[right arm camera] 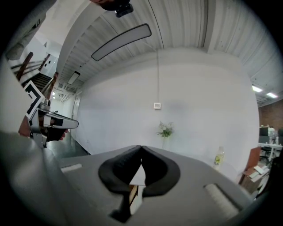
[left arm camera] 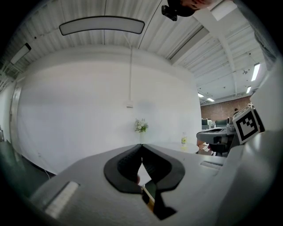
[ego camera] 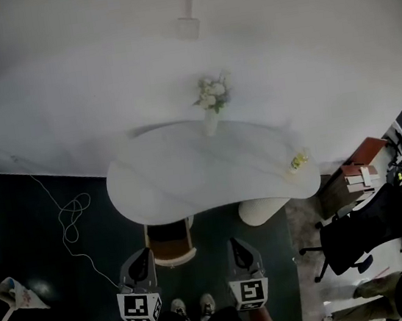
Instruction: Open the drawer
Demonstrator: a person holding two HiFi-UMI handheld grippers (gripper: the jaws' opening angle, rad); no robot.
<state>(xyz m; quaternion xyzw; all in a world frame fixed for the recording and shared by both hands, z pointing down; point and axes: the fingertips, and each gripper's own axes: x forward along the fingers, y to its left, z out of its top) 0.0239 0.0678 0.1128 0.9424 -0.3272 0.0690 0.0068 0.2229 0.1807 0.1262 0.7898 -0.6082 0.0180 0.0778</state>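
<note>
White table [ego camera: 189, 183] — flowers [ego camera: 212, 94], bottle [ego camera: 299, 159] atop — wooden cabinet [ego camera: 170, 243] under its edge.

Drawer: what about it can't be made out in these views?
- Head view: wooden drawer unit seen from above only; its front and handle don't show, and the table cuts off its far side.
- Gripper views: only a brown sliver shows behind the shut left hand-held gripper and right hand-held gripper.

The left gripper [ego camera: 142, 259] and the right gripper [ego camera: 237, 247] are grey with black fingers [left arm camera: 128, 165], and each cube [ego camera: 140, 308] has black and white squares. Just ahead of the fingertips the drawer [ego camera: 171, 250] is brown in a white frame, and the table [ego camera: 183, 188] past it is white. Further past the fingertips the flowers [ego camera: 212, 94] are white with green leaves, the bottle [ego camera: 299, 159] is yellow, and the floor [ego camera: 30, 210] is dark green.
</note>
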